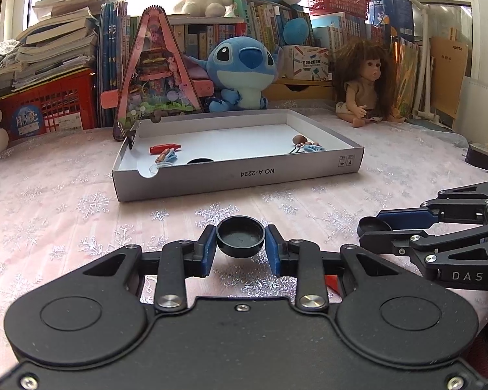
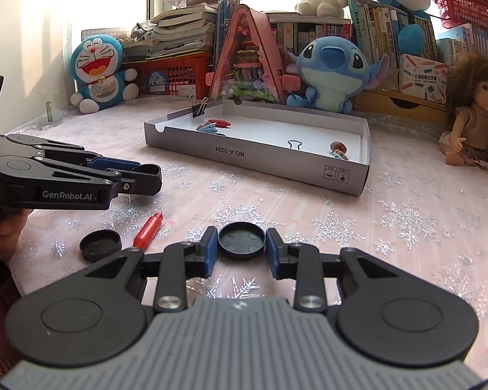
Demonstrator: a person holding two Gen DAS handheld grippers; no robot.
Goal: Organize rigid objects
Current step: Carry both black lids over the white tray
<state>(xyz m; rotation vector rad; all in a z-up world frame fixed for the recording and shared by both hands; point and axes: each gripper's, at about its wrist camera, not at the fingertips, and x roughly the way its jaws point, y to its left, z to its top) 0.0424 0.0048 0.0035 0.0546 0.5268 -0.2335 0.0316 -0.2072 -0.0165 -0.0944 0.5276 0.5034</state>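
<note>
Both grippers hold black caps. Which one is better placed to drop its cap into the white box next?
Left, probably. From the right wrist view, the left gripper and its black cap sit farther forward, nearer the white box, than the right gripper with its own cap.

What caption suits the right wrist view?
Right gripper grips a black cap; gray box ahead.

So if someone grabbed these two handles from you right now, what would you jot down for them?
Left gripper: shut on a black cap.
Right gripper: shut on a second black cap.
Loose on the cloth: a third black cap and a red peg.
Done: the grey box already holds another red piece and blue clips.
Left: probably both held caps, then the loose two, into the box.
</note>
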